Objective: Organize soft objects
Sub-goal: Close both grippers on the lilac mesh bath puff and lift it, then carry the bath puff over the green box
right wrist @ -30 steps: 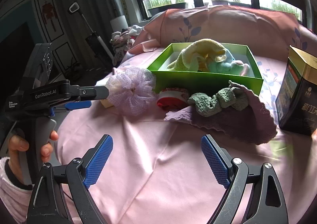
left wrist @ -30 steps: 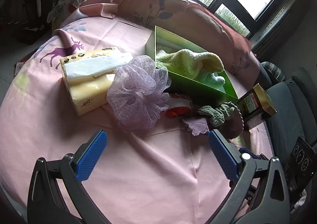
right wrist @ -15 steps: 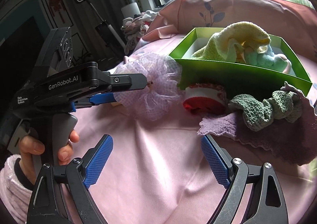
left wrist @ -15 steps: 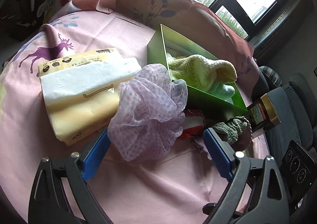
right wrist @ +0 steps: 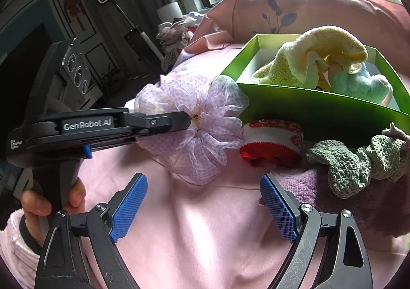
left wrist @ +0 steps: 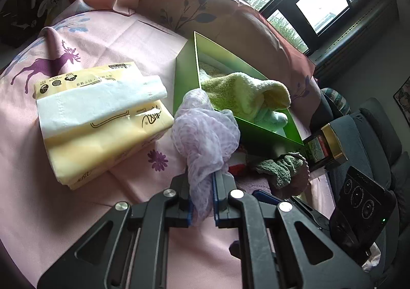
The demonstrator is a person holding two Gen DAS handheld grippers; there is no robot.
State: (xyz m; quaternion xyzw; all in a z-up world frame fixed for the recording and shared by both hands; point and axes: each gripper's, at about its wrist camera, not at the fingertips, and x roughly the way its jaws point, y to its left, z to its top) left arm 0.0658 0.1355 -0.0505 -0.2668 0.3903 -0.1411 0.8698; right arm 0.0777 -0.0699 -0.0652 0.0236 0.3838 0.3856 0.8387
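The left claw [left wrist: 202, 196] is clamped tight on the lilac mesh bath puff [left wrist: 205, 140], its two blue pads squeezing the netting into a narrow bunch low in the middle of the left wrist frame. The rest of the puff billows upward from the pads and touches the near corner of the green box [left wrist: 184, 79]. In the right wrist frame the same puff [right wrist: 194, 125] sits at centre, with the left claw [right wrist: 188, 118] reaching in from the left edge and a hand [right wrist: 46, 202] in a pale pink sleeve gripping its handle at the lower left.

The right claw [right wrist: 202, 209] stands wide, nothing between its blue pads [right wrist: 128, 207], over bare pink bedsheet [right wrist: 205, 237] at the bottom of the frame.

The green box [right wrist: 320, 109] fills the upper right of the right wrist frame and holds a yellow-green towel [right wrist: 315, 58] and a pale blue plush toy [right wrist: 358, 84]. Just in front of its near wall lie a red and white cloth [right wrist: 271, 143], a grey-green knit cloth [right wrist: 353, 163] and a purple cloth [right wrist: 358, 202] under it, at the right of the frame.

In the left wrist frame a yellow tissue pack [left wrist: 97, 120] lies at the left, beside the puff, and a dark box with a gold lid [left wrist: 325, 148] stands at the right, past the green box.
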